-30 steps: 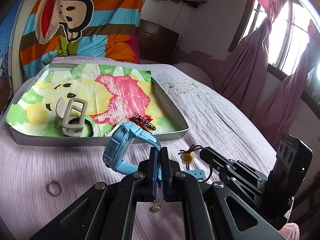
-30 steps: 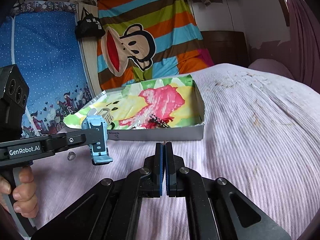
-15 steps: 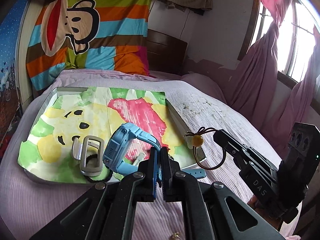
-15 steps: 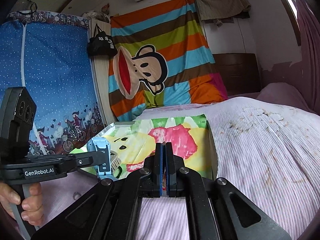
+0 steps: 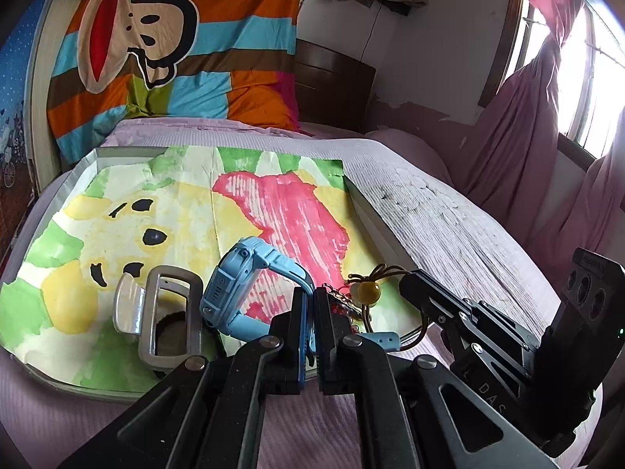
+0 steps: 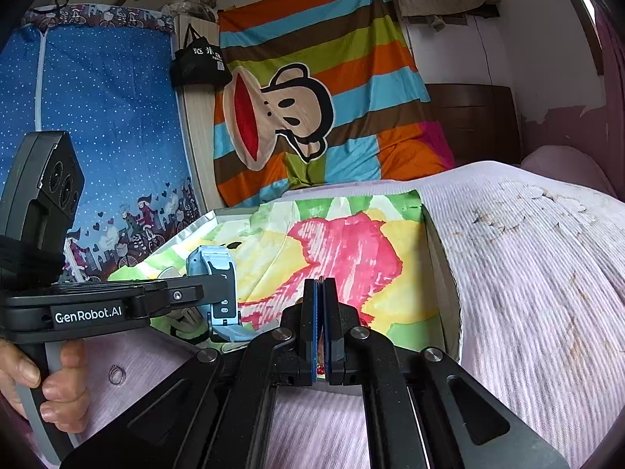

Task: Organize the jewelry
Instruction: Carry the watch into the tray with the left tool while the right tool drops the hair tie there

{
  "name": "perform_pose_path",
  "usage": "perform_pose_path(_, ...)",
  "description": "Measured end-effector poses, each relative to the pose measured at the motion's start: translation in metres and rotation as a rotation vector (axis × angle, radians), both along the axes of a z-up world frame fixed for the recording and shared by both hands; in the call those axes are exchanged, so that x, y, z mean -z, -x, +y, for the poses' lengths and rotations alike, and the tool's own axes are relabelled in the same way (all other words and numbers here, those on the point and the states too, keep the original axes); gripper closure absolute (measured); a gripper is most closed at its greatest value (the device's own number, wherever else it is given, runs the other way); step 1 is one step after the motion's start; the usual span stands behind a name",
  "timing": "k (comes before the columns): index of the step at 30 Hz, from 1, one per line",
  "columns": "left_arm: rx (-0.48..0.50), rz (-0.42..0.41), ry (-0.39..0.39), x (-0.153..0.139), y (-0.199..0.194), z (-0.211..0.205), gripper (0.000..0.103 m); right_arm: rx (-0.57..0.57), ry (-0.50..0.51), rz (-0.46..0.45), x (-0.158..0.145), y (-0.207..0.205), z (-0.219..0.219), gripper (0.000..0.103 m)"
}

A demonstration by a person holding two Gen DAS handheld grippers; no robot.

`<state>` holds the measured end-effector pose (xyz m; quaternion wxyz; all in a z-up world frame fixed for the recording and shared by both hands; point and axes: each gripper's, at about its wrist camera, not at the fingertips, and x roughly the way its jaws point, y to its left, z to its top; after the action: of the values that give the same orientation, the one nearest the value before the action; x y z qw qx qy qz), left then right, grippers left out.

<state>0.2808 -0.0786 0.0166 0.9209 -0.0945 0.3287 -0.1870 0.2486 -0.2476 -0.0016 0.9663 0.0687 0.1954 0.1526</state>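
Note:
My left gripper (image 5: 310, 306) is shut on the strap of a light blue watch (image 5: 250, 285), which hangs over the near part of the paper-lined tray (image 5: 375, 219). The right gripper (image 5: 408, 277) comes in from the right, shut on a brown hair tie with a yellow bead (image 5: 369, 292) above the tray's near right corner. In the right wrist view my right gripper (image 6: 321, 293) is shut, the left gripper (image 6: 220, 297) holds the watch (image 6: 211, 269) over the tray (image 6: 441, 262). A grey hair claw (image 5: 164, 316) and a dark red chain (image 5: 343, 306) lie in the tray.
A small ring (image 6: 117, 374) lies on the lilac bedspread (image 6: 527, 273) left of the tray. A person's hand (image 6: 54, 387) grips the left handle. A striped monkey blanket (image 5: 175, 39) and a headboard stand behind; pink curtains (image 5: 527, 136) hang on the right.
Both grippers have risen from the bedspread and moved forward over the tray, carrying the watch and the hair tie. The ring stays behind on the bed.

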Motion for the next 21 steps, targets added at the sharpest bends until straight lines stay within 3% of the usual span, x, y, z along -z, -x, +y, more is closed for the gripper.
perform_pose_path(13, -0.027, 0.059, 0.027, 0.013, 0.000, 0.006, 0.097, 0.016, -0.016, 0.083, 0.019, -0.009, -0.007, 0.100)
perform_pose_path(21, -0.038, 0.037, -0.007, 0.007, 0.012, 0.005, 0.096, 0.041, -0.003, 0.092, 0.017, -0.007, -0.006, 0.099)
